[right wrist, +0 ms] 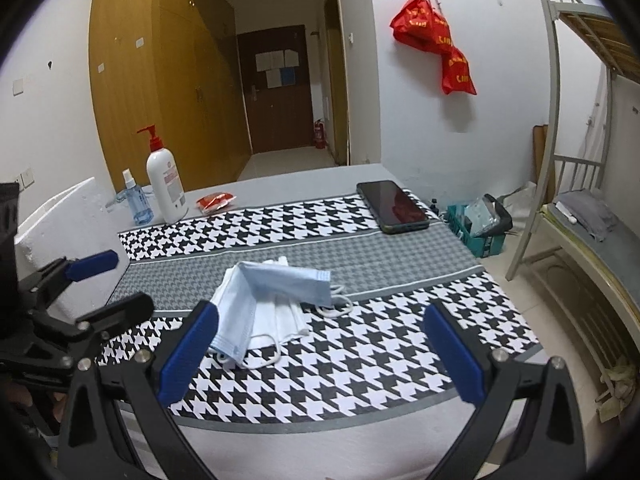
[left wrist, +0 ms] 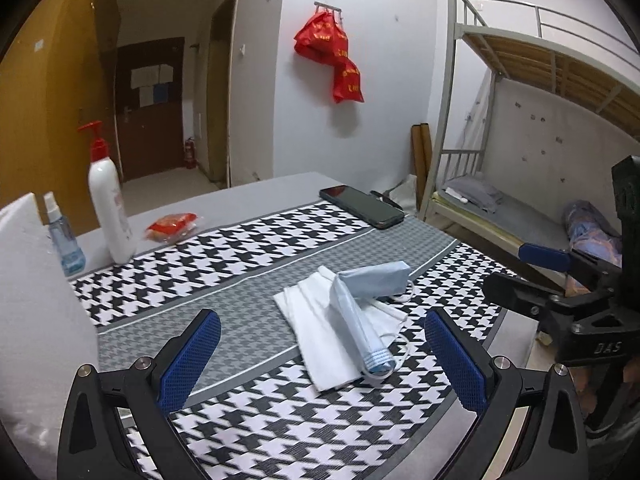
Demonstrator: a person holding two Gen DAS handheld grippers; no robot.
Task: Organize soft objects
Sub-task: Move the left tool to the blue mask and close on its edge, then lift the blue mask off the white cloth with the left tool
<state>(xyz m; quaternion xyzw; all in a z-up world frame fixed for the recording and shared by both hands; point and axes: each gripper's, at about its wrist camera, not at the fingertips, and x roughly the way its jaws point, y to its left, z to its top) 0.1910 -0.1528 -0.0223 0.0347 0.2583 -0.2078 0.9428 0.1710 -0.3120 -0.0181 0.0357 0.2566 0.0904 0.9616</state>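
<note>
A folded blue face mask [left wrist: 370, 300] lies across a white face mask [left wrist: 316, 328] on the houndstooth cloth [left wrist: 280, 412]. My left gripper [left wrist: 320, 360] is open and empty, just short of the masks, fingers on either side. In the right wrist view the blue mask [right wrist: 276, 284] and the white mask [right wrist: 280, 320] lie left of centre. My right gripper [right wrist: 320, 356] is open and empty, its left finger [right wrist: 188, 352] close to the blue mask's near end. Each gripper shows in the other's view: the right gripper [left wrist: 532, 276], the left gripper [right wrist: 100, 280].
A black phone [left wrist: 362, 206] lies at the cloth's far edge. A white pump bottle [left wrist: 108, 204], a blue spray bottle [left wrist: 64, 240] and a red packet [left wrist: 172, 226] stand at the far left. A white foam block [left wrist: 28, 280] is on the left. A bunk bed [left wrist: 520, 184] stands to the right.
</note>
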